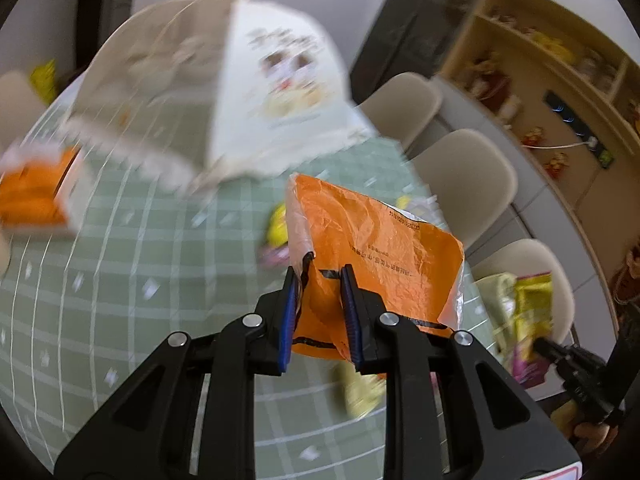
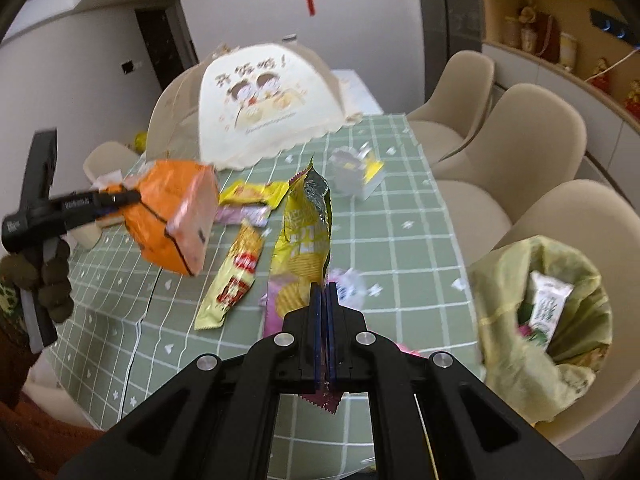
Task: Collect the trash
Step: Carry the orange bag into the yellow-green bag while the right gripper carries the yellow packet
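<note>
The crinkled orange plastic wrapper point(image 1: 372, 248) hangs in the air above the bench point(image 2: 400, 240), pinched near its lower edge by the left tongs point(image 1: 320, 276), whose blue-padded fingers close on a fold of it. The yellow-green foil crisp bag point(image 2: 302, 232) stands upright out of the right tongs point(image 2: 324, 290), its long axis running up and away from them and its torn silver mouth at the top; the right tongs are pressed together on its lower end, with a zigzag purple seam poking out beneath.

The landmark for both is the bin lined with a pale green plastic bag point(image 2: 500, 280), which sits off the bench's right edge, just in front of the cream shell chairs point(image 2: 532, 136). A white snack packet point(image 2: 546, 306) already lies inside it. From the right wrist view, the crisp bag is just left of the bin, and the orange wrapper is well apart from it, across the bench. So the right hand looks the nearer one, and I judge its drop comes first: a short swing rightward, then letting go over the opening. The left hand has to cross the bench to reach the same place.

Left of the bin, more trash lies on the green checked cloth: a yellow-and-red snack packet point(image 2: 236, 276), a flat yellow wrapper point(image 2: 256, 192) and a pink one point(image 2: 240, 214). Beyond them stands a cream mesh food cover printed with cartoon children point(image 2: 256, 100).
</note>
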Action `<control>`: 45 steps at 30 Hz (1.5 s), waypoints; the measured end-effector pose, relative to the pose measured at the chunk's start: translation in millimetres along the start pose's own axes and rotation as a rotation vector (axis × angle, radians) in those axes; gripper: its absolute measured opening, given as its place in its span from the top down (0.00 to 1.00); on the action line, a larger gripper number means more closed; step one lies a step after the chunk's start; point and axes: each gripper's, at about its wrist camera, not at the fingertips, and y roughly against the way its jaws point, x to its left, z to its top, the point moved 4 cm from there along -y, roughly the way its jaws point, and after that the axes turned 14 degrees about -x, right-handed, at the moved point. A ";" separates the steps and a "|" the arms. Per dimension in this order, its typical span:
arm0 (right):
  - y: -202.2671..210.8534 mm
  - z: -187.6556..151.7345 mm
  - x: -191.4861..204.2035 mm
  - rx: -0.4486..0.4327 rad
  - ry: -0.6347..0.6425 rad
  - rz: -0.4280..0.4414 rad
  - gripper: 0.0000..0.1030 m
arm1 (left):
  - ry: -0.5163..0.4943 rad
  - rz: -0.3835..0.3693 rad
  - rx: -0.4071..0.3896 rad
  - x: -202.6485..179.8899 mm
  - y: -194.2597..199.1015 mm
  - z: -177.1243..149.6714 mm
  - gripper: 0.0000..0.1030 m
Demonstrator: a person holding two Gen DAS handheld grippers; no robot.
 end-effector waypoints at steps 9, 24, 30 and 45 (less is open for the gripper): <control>32.1 20.7 -73.8 -0.077 -0.041 -0.154 0.96 | -0.137 -0.208 -0.002 -127.2 -49.5 26.0 0.80; 78.8 6.1 -235.6 -0.092 -0.158 -0.387 0.96 | -0.318 -0.386 0.102 -303.7 -124.4 -26.8 0.80; 88.6 -7.4 -280.0 -0.092 -0.212 -0.439 0.96 | -0.381 -0.423 0.149 -353.2 -153.2 -60.3 0.80; 83.4 -42.6 -312.4 -0.070 -0.302 -0.470 0.96 | -0.646 -0.475 0.420 -421.4 -210.4 -198.5 0.80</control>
